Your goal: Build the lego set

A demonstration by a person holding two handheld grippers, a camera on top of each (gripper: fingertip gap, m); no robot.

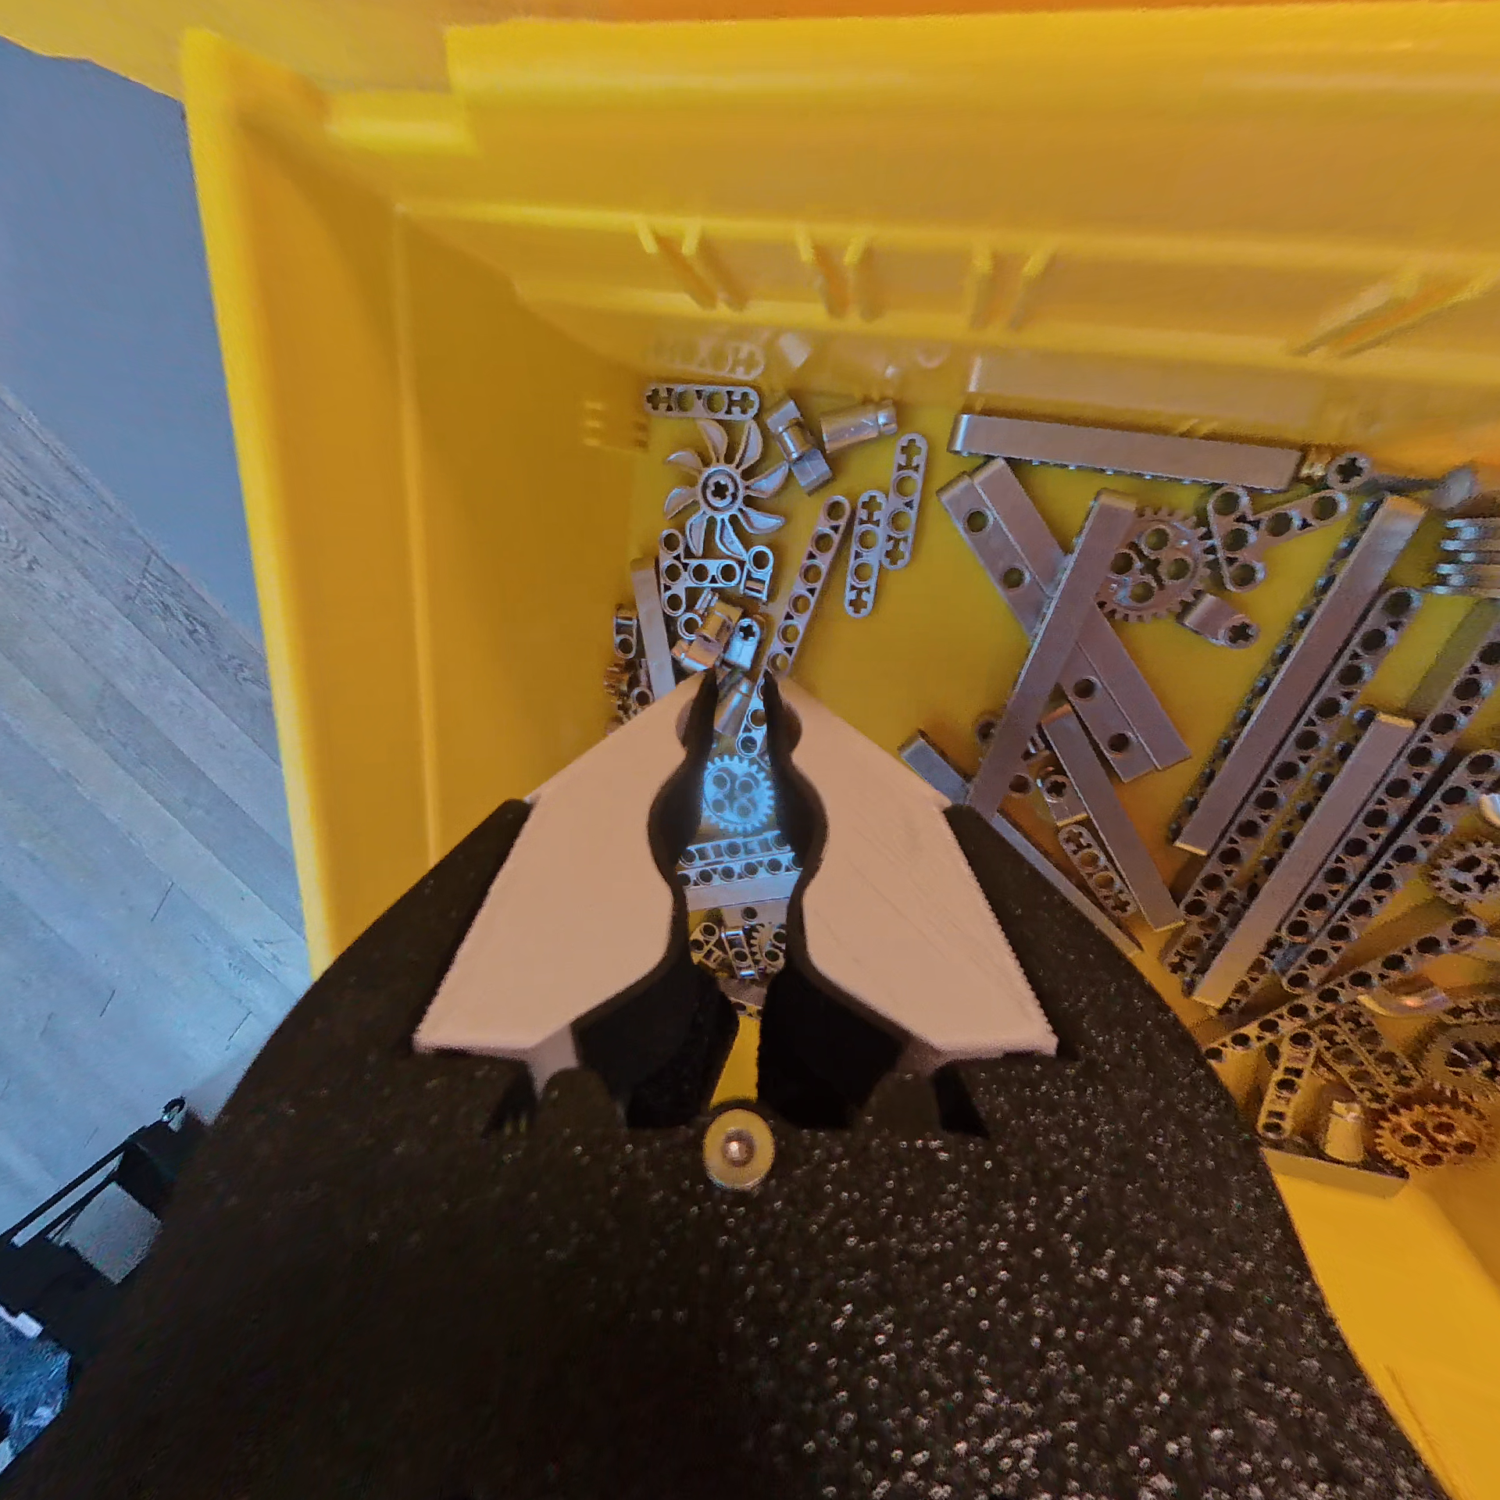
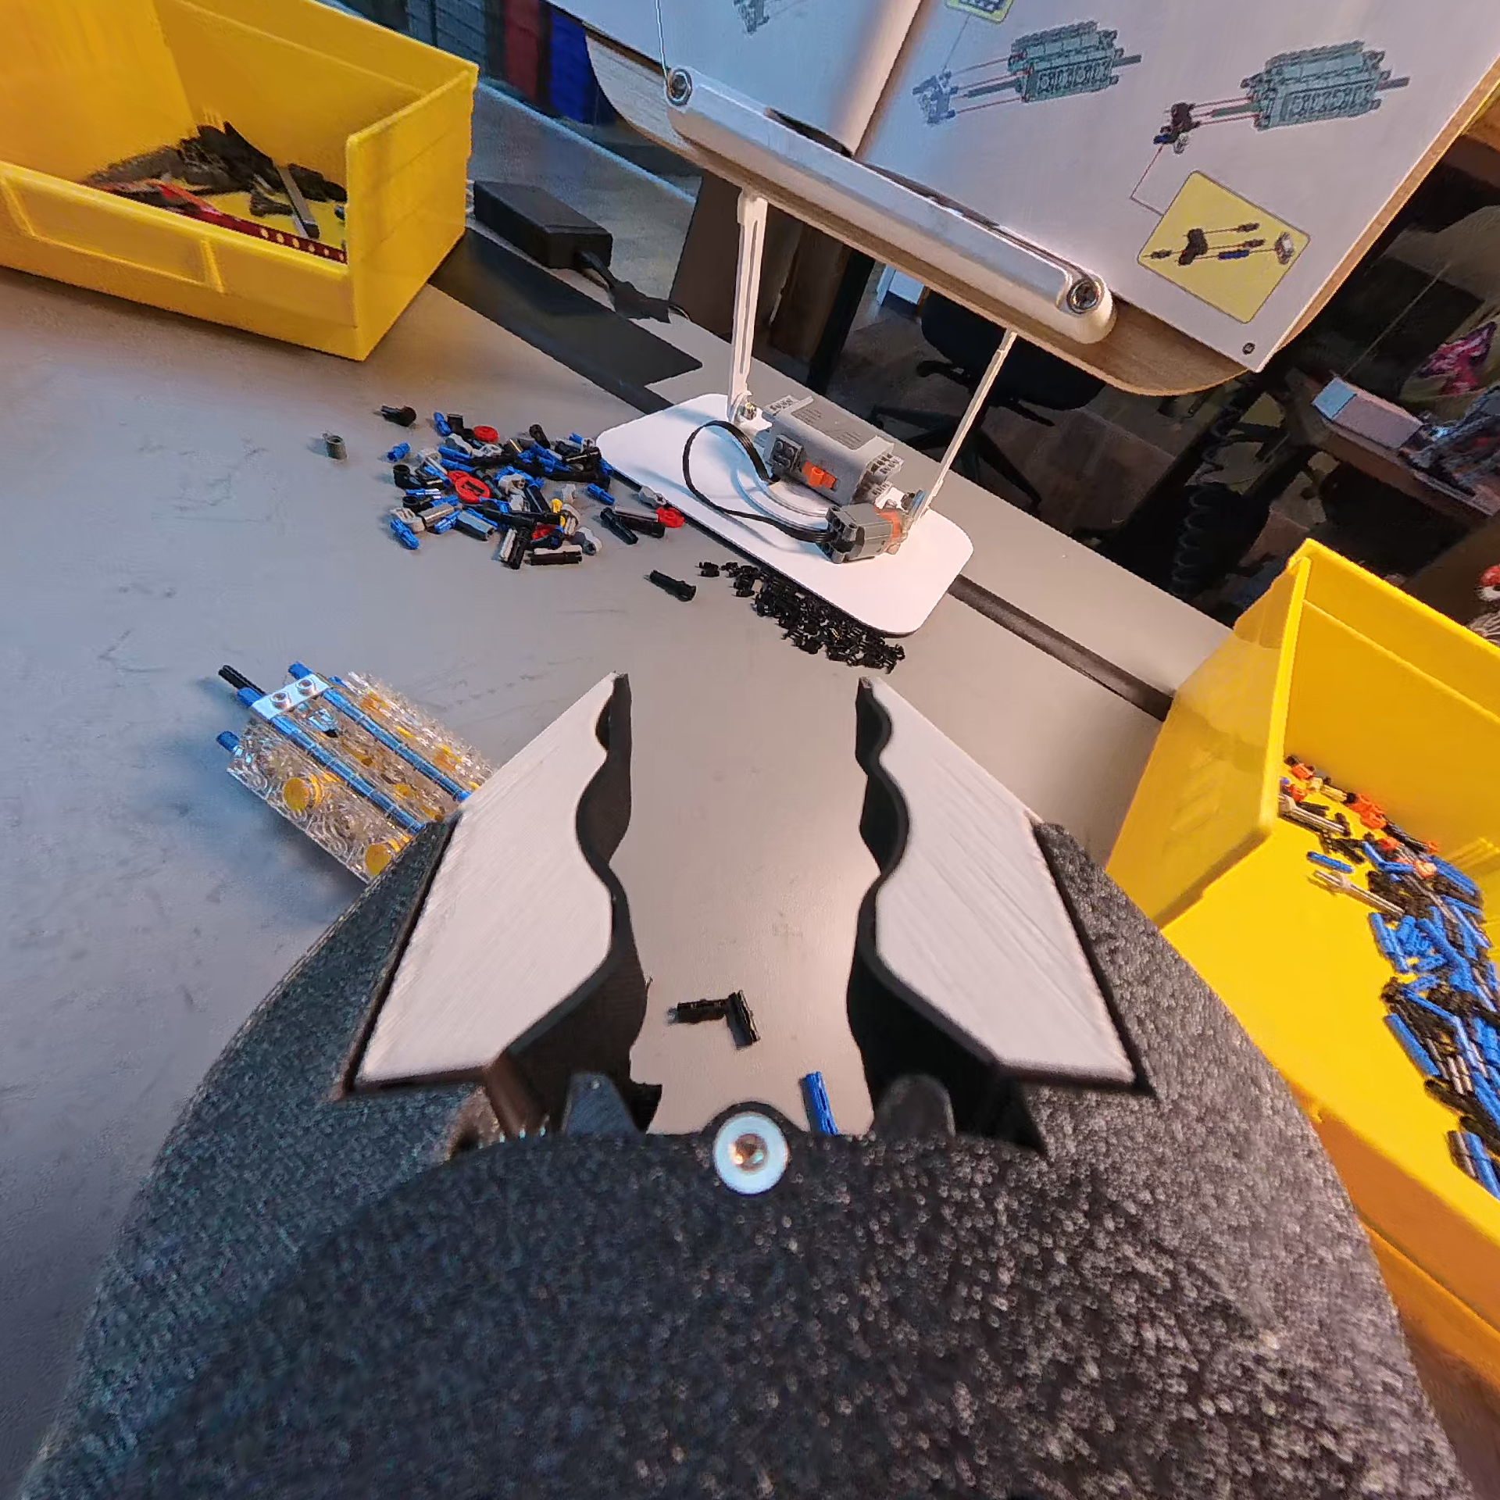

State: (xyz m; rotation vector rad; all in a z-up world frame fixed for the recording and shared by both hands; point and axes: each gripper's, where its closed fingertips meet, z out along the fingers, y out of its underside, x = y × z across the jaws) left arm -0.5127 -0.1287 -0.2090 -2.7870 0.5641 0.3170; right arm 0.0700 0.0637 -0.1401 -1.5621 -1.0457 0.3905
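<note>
**Fingers low in the grey-parts bin, half-built block on the surface**

The left gripper [image 1: 737, 691] sits inside a yellow bin [image 1: 503, 568] of grey building parts. Its fingers are drawn narrow, the tips almost meeting over a small grey connector [image 1: 734, 708]. I cannot tell whether they pinch it or only frame it. A grey gear [image 1: 734, 791] shows through the gap behind the tips, a fan-shaped piece [image 1: 722, 491] lies farther in, and long holed beams [image 1: 1299, 730] are heaped to the right.

The right gripper [image 2: 743, 690] hangs over the grey surface [image 2: 162, 568] with its fingers spread wide and nothing between them. Two black pins [image 2: 718, 1015] and a blue pin [image 2: 820, 1104] lie under it.

Just beside its left finger lies a clear block assembly [image 2: 349, 779] with yellow inserts and blue axles. It looks partly built. Loose mixed connectors [image 2: 503, 495], a strew of black pins [image 2: 820, 617] and a grey battery box [image 2: 820, 454] with its cable lie apart from it, unattached.

A diagram sheet [image 2: 1177, 122] on a stand shows drawn build steps. The battery box and the bin wall carry small raised marks, too blurred to read.
</note>
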